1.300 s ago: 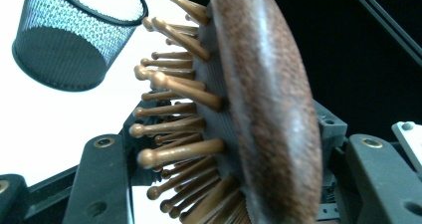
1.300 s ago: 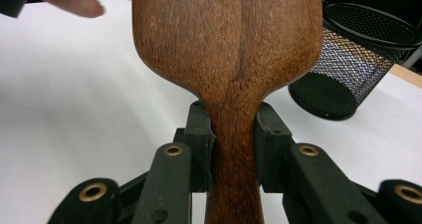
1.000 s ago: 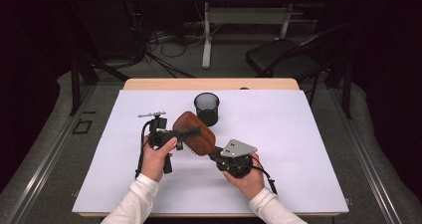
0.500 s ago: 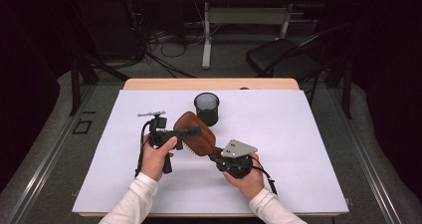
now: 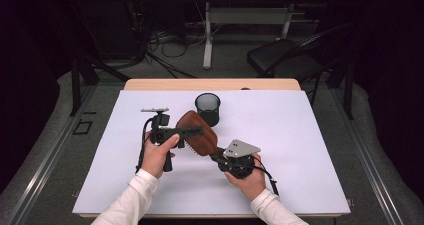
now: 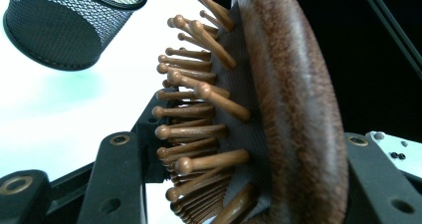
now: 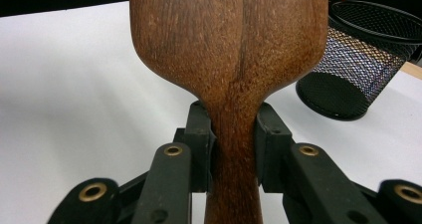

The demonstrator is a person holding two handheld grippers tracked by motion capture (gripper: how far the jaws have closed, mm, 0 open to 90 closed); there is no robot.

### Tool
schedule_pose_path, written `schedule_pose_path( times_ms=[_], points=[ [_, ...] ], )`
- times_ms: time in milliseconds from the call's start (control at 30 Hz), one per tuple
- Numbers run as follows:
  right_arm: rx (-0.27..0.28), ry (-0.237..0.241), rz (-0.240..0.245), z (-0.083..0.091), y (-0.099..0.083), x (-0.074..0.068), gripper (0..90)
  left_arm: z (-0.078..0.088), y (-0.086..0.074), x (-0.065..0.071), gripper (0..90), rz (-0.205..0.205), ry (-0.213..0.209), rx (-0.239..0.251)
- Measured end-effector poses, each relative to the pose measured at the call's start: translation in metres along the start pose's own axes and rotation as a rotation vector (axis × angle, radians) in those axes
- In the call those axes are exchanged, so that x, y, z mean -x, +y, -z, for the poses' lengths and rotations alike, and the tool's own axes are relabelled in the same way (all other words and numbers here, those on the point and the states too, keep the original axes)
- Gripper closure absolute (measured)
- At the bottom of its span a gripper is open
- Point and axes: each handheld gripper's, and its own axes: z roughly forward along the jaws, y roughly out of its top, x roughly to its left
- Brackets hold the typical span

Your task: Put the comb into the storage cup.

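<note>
Above the white table (image 5: 300,150), both tongs pinch the wooden hairbrush (image 5: 199,133), the left tongs (image 5: 192,131) having just closed.

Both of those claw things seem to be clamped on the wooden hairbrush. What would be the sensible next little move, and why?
Probably the right gripper should let go of the handle. The left gripper has just closed across the hairbrush head, bristle side against one jaw, wooden back against the other, so the brush looks secured there. Freed, the left could carry it toward the mesh cup standing just beyond.
</note>
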Motion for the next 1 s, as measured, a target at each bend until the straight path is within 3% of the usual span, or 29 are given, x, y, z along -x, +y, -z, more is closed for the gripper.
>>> schedule_pose_path(
  times_ms=[333,1000],
  points=[
    [0.009,-0.008,-0.02,0.001,-0.001,0.003,71.9,-0.004,0.01,0.005,47.3,0.019,0.021,-0.048],
    [0.041,-0.004,-0.066,0.004,0.001,0.007,68.2,-0.01,0.025,0.018,49.0,0.062,0.068,-0.096]
  ],
)
